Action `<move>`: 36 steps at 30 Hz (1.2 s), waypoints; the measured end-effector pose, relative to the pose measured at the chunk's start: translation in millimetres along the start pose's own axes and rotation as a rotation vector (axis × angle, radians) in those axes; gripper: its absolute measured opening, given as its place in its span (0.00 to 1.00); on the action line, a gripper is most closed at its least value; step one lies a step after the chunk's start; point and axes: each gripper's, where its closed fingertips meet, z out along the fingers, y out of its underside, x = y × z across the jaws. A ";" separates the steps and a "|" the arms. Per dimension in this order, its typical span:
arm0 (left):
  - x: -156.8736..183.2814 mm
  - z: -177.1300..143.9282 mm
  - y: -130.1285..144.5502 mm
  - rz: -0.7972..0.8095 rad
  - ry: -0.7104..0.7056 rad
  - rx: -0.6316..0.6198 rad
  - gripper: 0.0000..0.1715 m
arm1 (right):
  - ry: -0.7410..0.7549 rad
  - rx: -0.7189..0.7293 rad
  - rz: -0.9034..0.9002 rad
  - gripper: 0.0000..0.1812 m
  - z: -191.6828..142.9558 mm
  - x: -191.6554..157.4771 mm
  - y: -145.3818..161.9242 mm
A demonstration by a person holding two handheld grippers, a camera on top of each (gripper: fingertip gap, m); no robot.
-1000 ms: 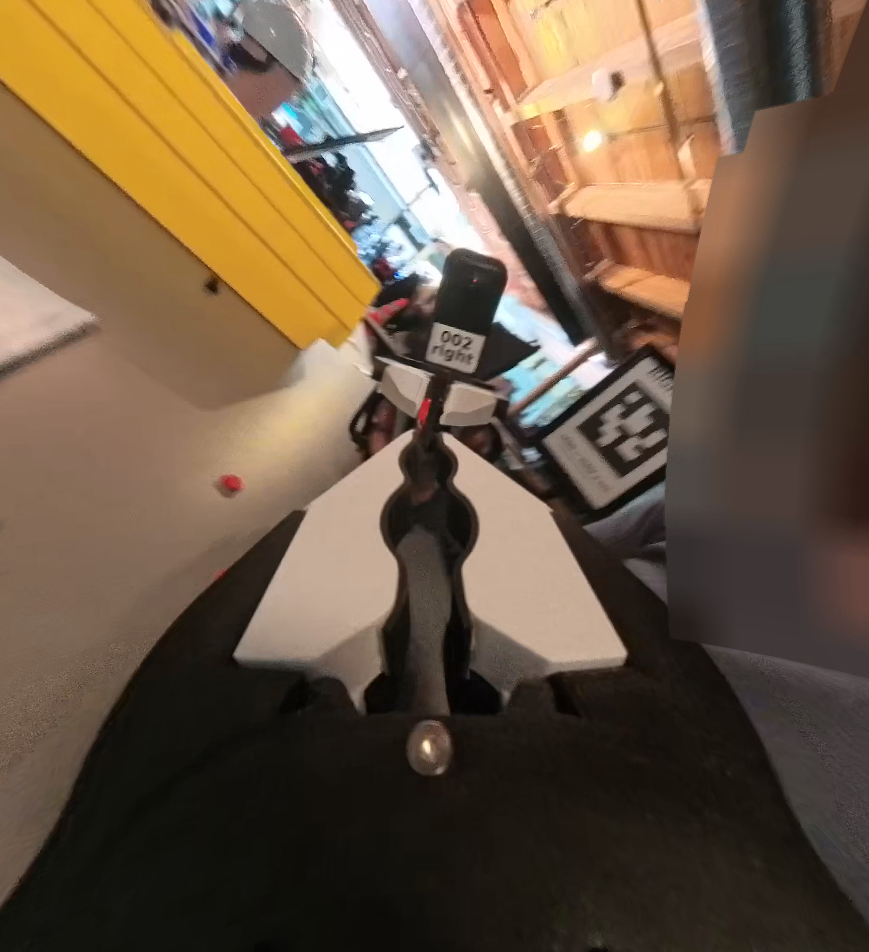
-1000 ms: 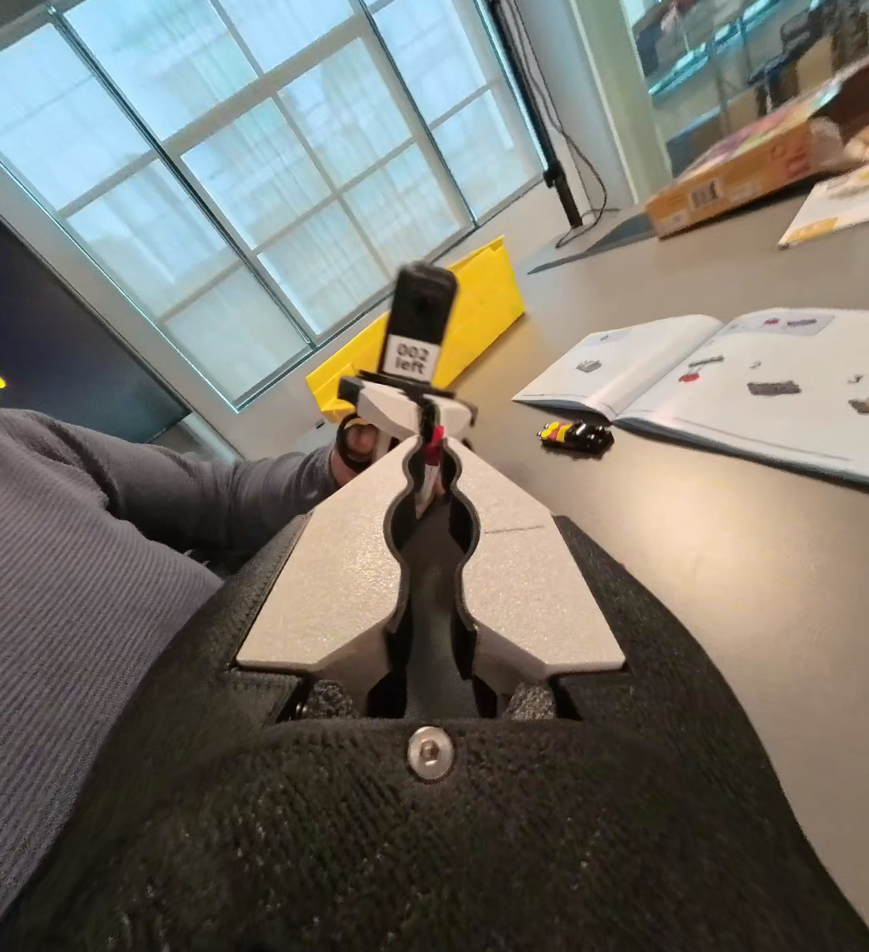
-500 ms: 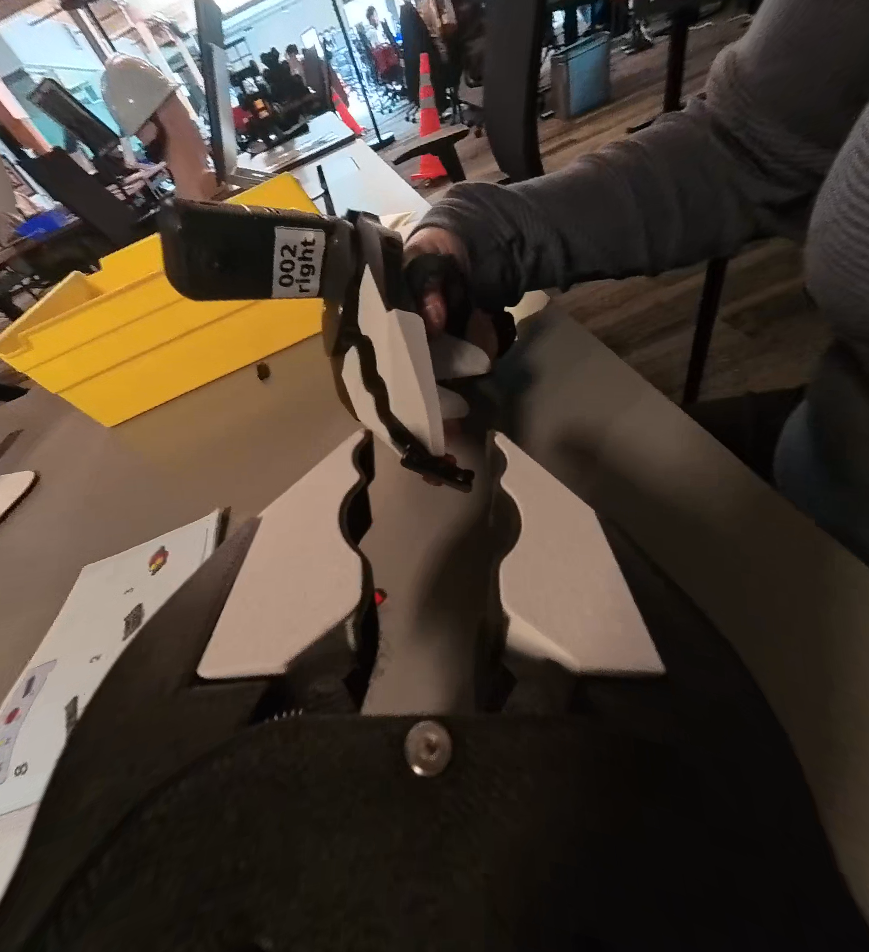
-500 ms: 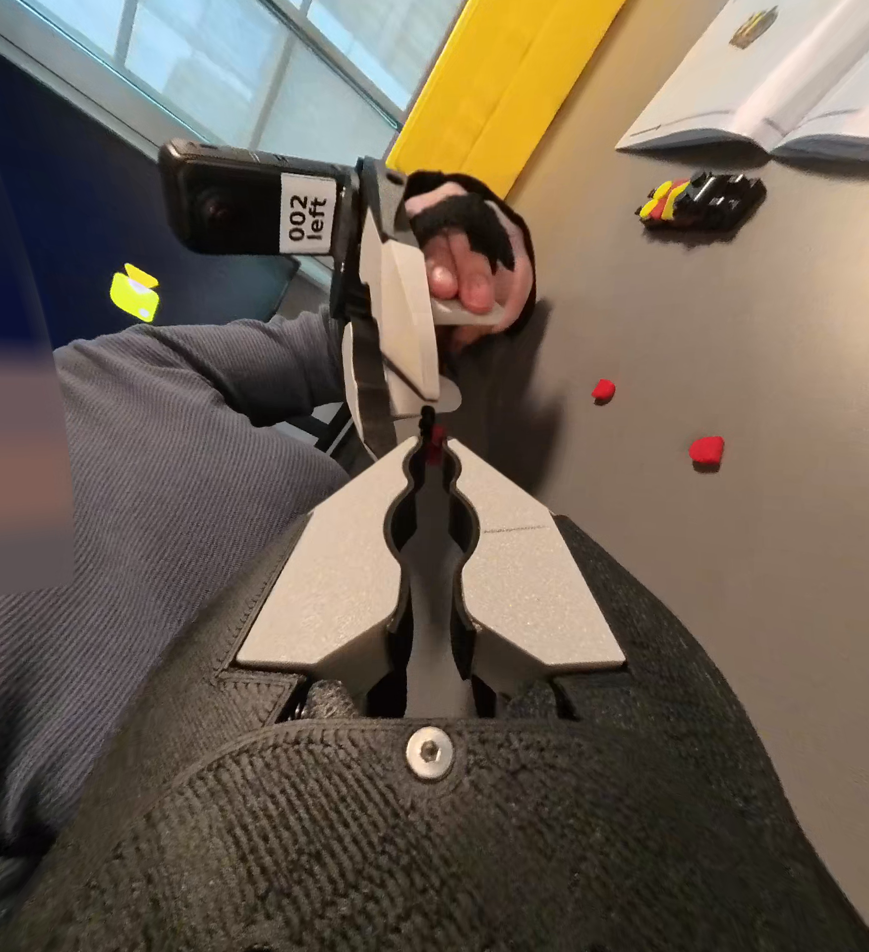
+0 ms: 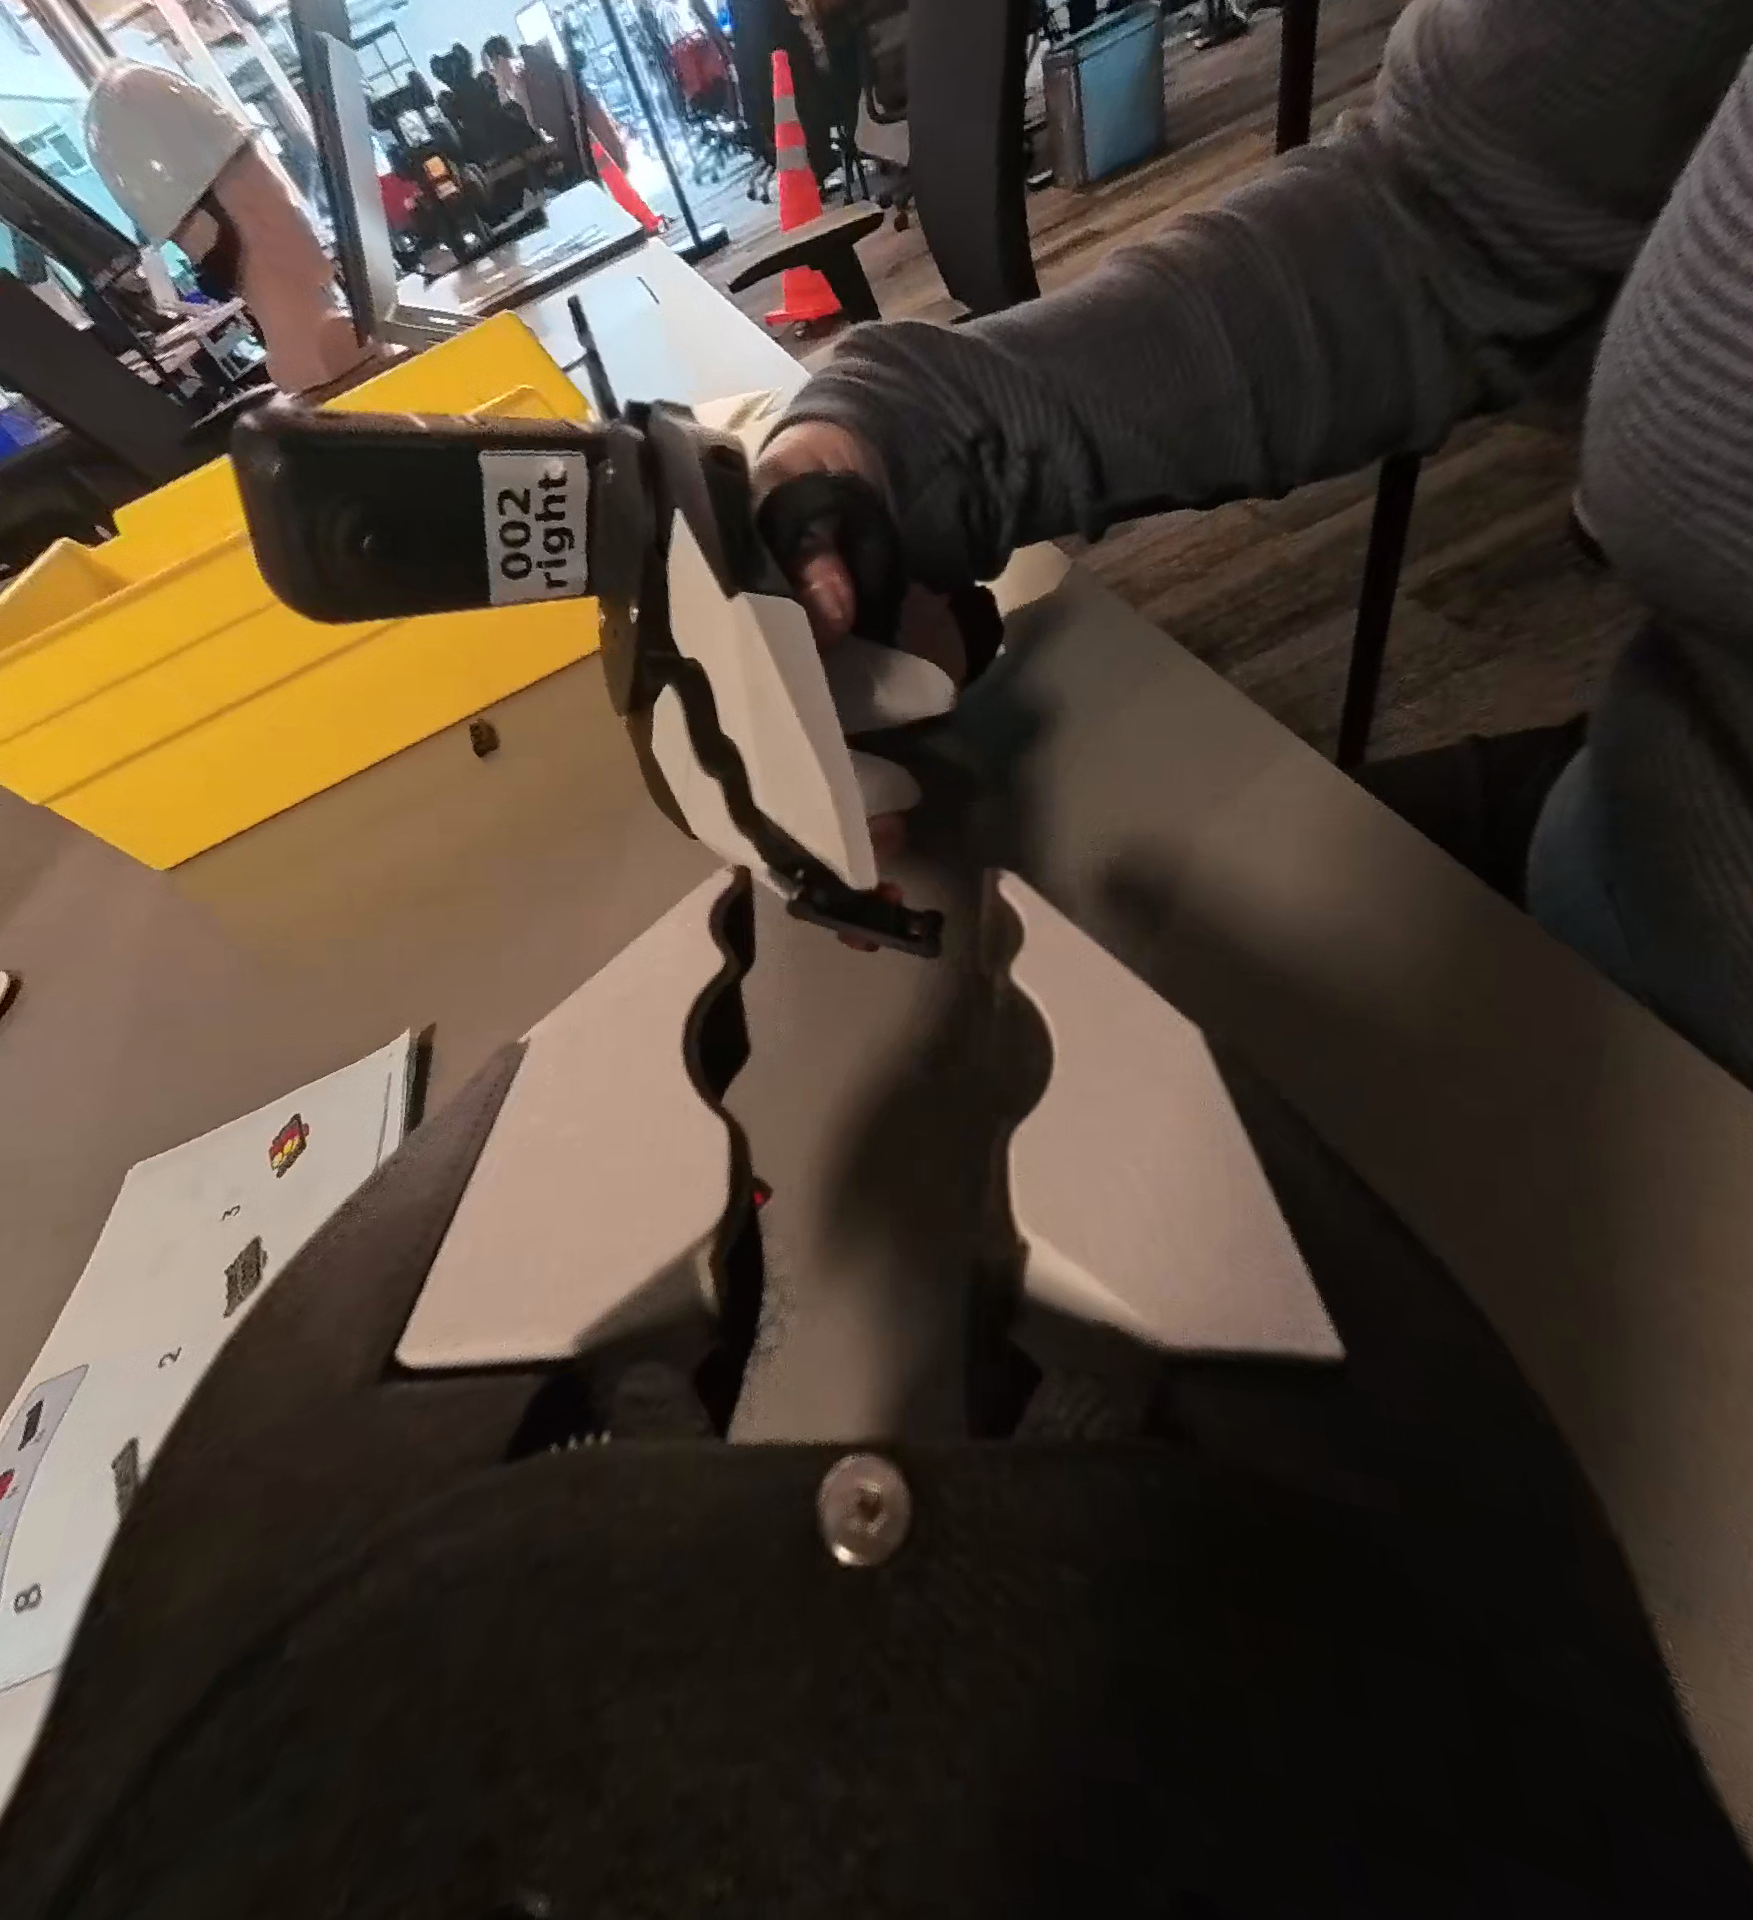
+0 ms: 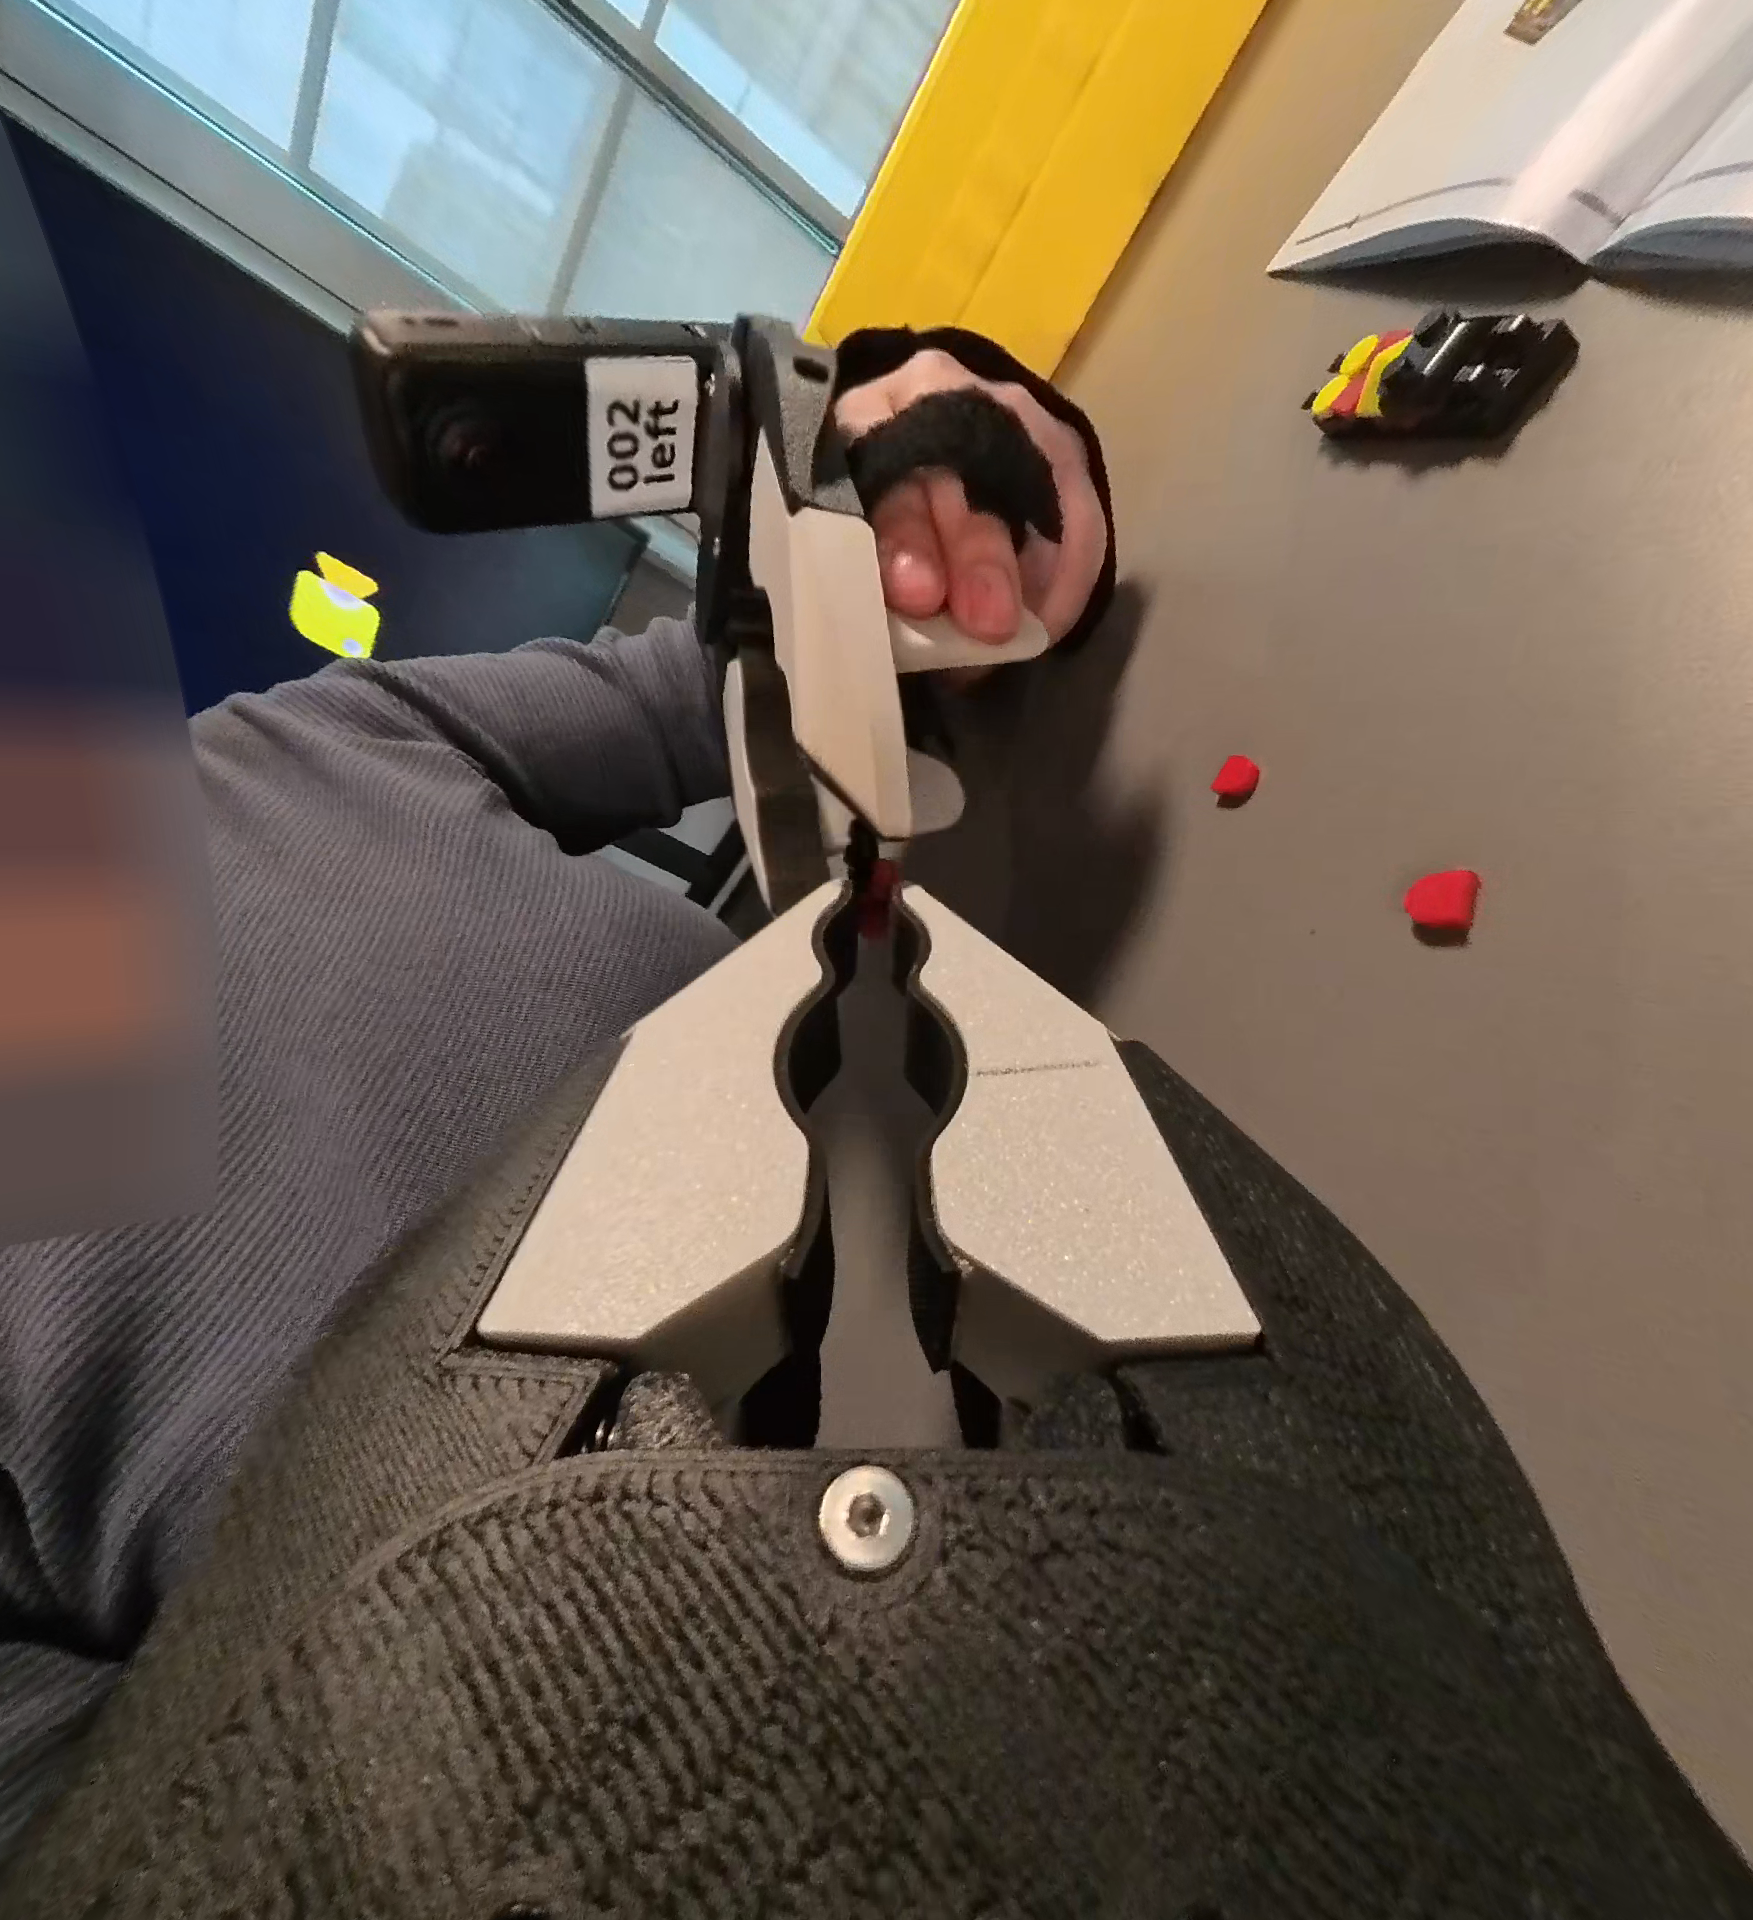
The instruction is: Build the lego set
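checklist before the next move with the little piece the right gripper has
1. Right gripper shut on the small black-and-red piece: ok.
2. Left gripper open, a finger on either side of that piece: ok.
3. Piece sits square in the right gripper's jaws: cannot tell, it is small and partly hidden.
4. Two loose red pieces lie apart on the table, nothing over them: ok.
5. Partial build lies free on the table beside the open booklet: ok.
6. Left gripper steady: not ok, one finger is blurred in the left wrist view.
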 end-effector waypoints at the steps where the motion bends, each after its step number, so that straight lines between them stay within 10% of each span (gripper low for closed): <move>1: 1.3 0.5 0.8 0.011 0.005 -0.006 0.27 | -0.008 -0.002 0.007 0.01 0.0 -0.5 0.1; 12: -17.9 -0.9 3.6 0.014 -0.123 -0.017 0.17 | 0.025 0.120 -0.073 0.08 -14.4 -1.0 -19.3; 16: -45.4 -9.9 -0.3 -0.034 -0.310 0.026 0.17 | 0.616 0.209 -0.407 0.19 -96.2 22.4 -53.8; 19: -52.0 -11.7 -2.5 -0.045 -0.344 0.049 0.17 | 1.179 -0.096 -0.669 0.18 -172.9 46.0 -61.6; 22: -50.8 -12.6 -4.0 -0.050 -0.330 0.063 0.17 | 1.389 -0.703 -0.830 0.18 -212.9 65.8 -51.8; 27: -48.7 -18.7 -7.6 -0.063 -0.323 0.101 0.17 | 1.231 -1.454 -0.858 0.17 -241.3 95.2 -48.4; 36: -50.0 -25.2 -8.1 -0.103 -0.319 0.122 0.17 | 1.021 -1.774 -0.653 0.12 -258.3 129.2 -37.6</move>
